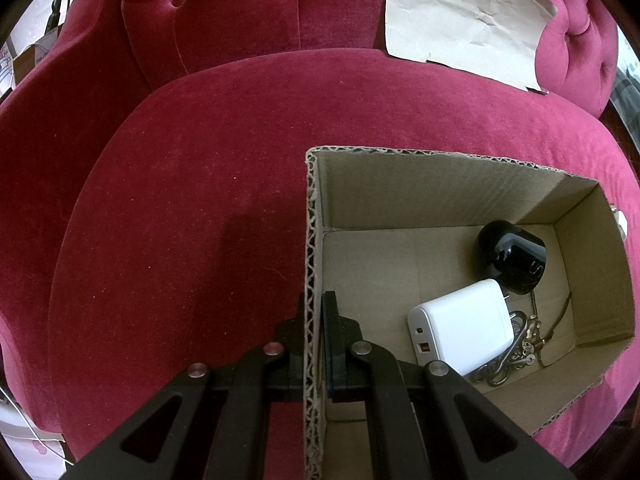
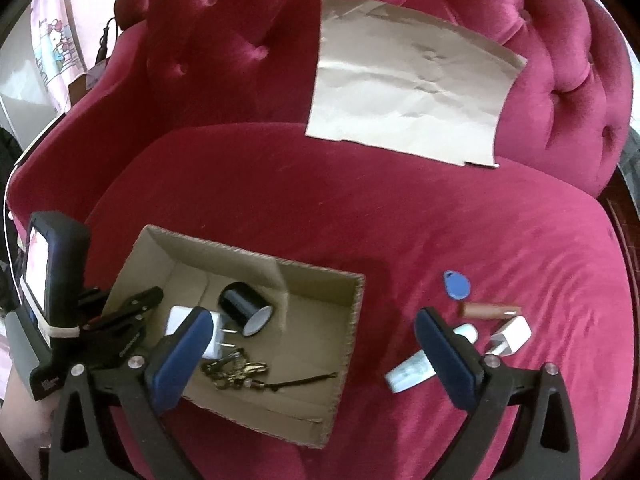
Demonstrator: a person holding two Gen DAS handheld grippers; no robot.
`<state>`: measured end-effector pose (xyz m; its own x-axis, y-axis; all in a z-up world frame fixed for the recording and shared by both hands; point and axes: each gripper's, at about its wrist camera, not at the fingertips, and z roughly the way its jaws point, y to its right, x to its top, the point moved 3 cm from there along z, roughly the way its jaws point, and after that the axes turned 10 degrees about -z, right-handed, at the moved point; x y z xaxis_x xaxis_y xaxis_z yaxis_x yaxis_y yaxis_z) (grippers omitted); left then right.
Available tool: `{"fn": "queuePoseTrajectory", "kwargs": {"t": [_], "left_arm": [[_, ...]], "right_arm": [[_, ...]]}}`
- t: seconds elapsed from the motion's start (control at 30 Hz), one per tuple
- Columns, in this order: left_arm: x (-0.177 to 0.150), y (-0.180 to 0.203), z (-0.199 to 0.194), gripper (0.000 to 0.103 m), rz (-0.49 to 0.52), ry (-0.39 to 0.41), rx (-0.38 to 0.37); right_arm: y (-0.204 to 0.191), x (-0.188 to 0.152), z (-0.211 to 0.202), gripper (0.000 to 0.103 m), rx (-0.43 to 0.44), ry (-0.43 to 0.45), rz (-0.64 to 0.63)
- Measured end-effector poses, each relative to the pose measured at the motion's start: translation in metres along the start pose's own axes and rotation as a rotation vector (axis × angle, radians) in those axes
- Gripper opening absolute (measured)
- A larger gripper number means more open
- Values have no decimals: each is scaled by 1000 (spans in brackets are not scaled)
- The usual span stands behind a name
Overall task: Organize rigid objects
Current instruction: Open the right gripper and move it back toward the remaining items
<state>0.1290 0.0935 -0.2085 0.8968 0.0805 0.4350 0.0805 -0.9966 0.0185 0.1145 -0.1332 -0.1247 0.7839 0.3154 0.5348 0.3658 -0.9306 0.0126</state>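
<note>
Cardboard box (image 1: 440, 192) wall pinched by left hand-held gripper (image 1: 316, 320); right hand-held gripper (image 2: 316, 344) gapes wide, empty.

left hand-held gripper (image 1: 314, 344): pointing steeply down, jaws clamped tight on a cardboard wall, one finger each side | right hand-held gripper (image 2: 316, 354): angled down, jaws spread wide, nothing held, blue pads (image 2: 444, 356) facing inward

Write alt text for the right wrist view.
The open right gripper hangs over a red velvet sofa, between a cardboard box holding a white charger, black case and keys, and small items loose on the cushion.
</note>
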Motion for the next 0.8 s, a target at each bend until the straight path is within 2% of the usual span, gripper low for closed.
{"fn": "queuePoseTrajectory", "kwargs": {"t": [0.8], "left_arm": [[0, 0, 2, 4, 2, -1, 5]], "right_arm": [[111, -16, -13, 103, -170, -17, 116]]}}
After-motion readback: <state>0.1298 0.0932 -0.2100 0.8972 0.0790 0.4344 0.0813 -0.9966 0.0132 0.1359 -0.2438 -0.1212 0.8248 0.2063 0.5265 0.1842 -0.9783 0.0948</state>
